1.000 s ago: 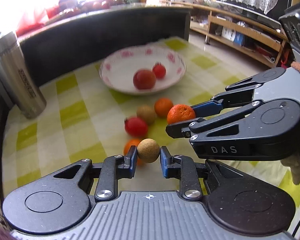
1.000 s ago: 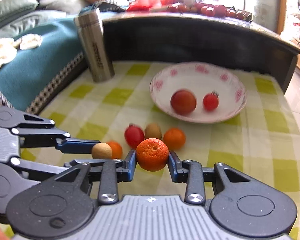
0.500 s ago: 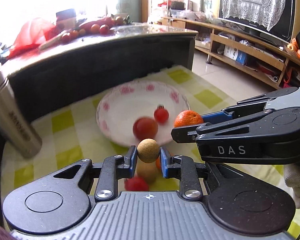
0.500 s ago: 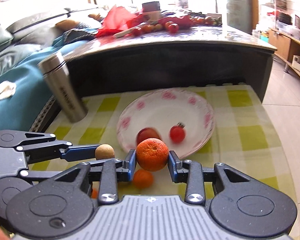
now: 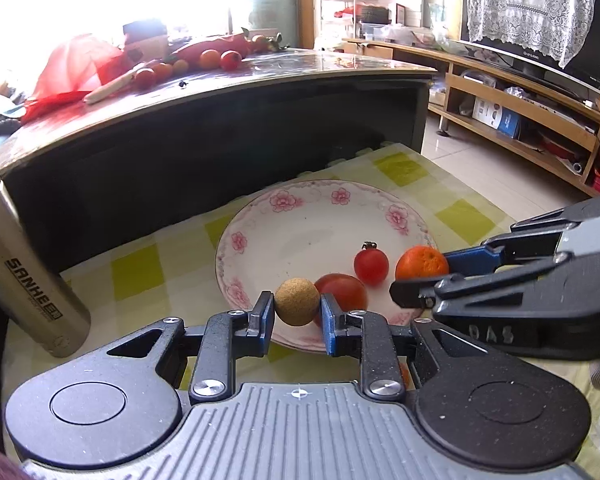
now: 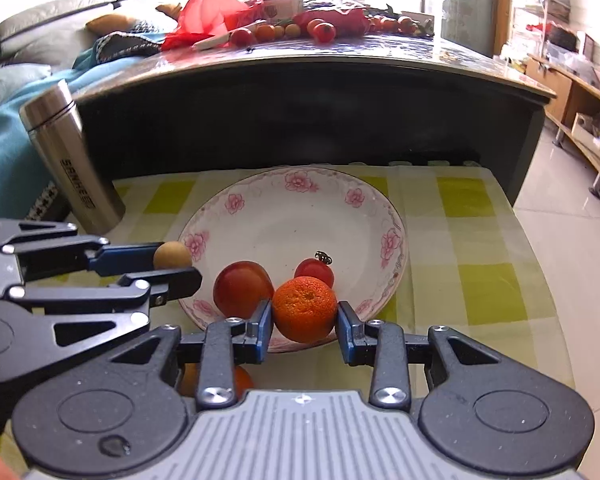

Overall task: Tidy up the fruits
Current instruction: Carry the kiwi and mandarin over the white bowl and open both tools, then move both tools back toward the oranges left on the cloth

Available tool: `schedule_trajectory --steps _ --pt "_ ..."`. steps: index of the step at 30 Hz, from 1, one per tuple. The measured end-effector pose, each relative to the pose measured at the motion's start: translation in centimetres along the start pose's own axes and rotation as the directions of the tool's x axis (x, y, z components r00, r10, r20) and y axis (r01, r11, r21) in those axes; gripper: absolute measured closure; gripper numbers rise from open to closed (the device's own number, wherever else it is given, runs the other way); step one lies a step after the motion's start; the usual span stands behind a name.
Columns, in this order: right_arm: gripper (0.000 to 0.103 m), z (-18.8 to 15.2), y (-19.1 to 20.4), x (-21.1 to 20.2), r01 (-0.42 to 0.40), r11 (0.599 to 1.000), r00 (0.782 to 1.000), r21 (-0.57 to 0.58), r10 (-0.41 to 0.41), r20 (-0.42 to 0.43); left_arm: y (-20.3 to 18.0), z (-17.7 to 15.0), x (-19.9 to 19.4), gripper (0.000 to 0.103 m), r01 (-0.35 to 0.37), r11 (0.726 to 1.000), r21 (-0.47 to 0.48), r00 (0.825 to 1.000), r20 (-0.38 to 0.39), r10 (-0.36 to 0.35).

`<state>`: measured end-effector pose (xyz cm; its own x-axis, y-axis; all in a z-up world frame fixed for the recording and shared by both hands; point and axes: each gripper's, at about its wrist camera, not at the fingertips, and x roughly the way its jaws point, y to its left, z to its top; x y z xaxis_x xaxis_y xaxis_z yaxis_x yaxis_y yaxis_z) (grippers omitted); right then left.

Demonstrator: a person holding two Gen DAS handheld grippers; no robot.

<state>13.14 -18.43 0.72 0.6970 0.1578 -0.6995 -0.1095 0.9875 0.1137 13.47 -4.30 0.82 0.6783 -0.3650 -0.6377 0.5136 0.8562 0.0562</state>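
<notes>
Fingers of left gripper (image 5: 296, 312) clenched on round tan fruit (image 5: 296, 302), right gripper (image 6: 304, 318) fingers grasping bumpy orange mandarin (image 6: 304, 309), both over near rim of white pink-flowered plate (image 6: 300, 184), red tomato (image 6: 242, 288) just ahead

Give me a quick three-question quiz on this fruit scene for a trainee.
1. True or false: the left gripper is empty.
2. What does the right gripper hold? A) orange B) flask C) knife
3. How many red fruits lie in the plate?

Key:
1. False; it grips a small tan ball-shaped fruit.
2. A, the orange.
3. Two: a big tomato and a small tomato.
</notes>
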Motion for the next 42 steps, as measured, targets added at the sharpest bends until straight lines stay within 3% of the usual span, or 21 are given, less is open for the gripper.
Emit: schedule_trajectory --steps 17,33,42 --pt "0.064 0.0 0.2 1.9 -0.007 0.999 1.0 -0.036 0.006 -0.011 0.8 -0.2 2.0 0.07 -0.008 1.0 -0.025 1.0 -0.02 0.008" --pt "0.056 0.3 -0.3 -0.1 0.001 0.999 0.997 -0.032 0.002 0.079 0.6 0.4 -1.0 0.058 0.04 0.999 -0.013 0.999 0.017 -0.039" --pt "0.056 -1.9 0.1 -2.0 -0.06 0.997 0.998 -0.058 0.062 0.028 0.4 -1.9 -2.1 0.057 0.084 0.996 0.019 0.995 -0.054 -0.083"
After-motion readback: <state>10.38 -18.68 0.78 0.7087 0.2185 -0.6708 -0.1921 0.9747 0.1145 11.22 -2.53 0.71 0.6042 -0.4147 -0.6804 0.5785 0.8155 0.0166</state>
